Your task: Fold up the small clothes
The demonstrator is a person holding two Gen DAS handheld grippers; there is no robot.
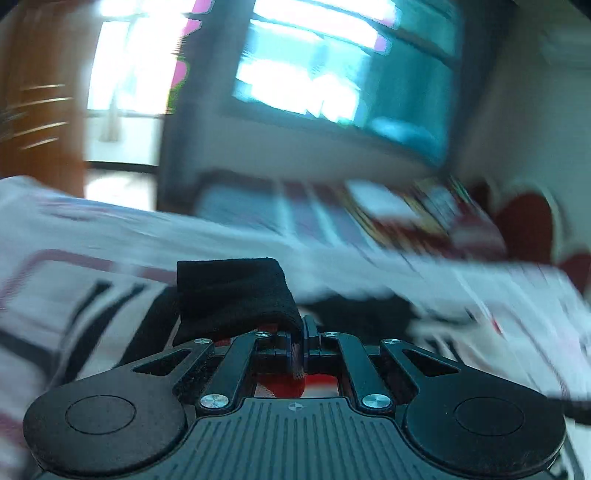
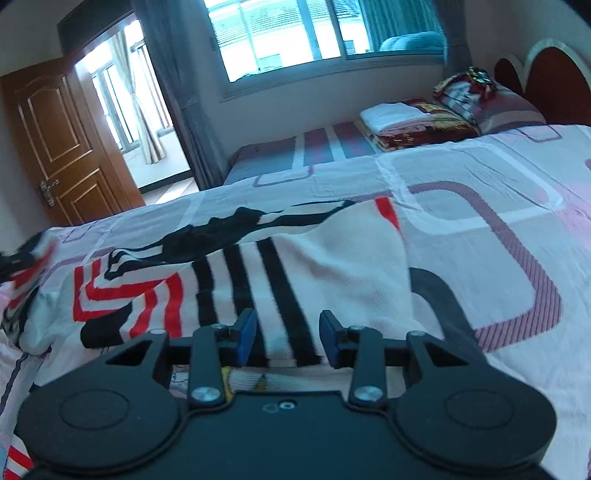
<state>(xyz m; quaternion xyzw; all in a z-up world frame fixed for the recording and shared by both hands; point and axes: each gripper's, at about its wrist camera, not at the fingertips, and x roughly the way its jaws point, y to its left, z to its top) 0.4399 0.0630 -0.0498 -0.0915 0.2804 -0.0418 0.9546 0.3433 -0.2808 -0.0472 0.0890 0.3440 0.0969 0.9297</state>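
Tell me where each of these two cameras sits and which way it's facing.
Left wrist: on the left gripper, looking along its fingers, shut on a black cloth edge, toward a blurred window.
Right wrist: on the right gripper, jaws apart over the striped garment on the bed, facing the window and wooden door.
Shared: same bed, window, headboard; only gripper hardware shows.

The small garment (image 2: 295,258) is white with black stripes, red angular bands and a black edge. The bed sheet (image 2: 480,206) is pale pink and white, with rounded rectangles in purple stripes. The door (image 2: 62,147) is brown wood, the curtain (image 2: 173,92) grey, the headboard (image 2: 554,81) dark red with a white border. The pads (image 2: 246,338) of the right gripper are blue.
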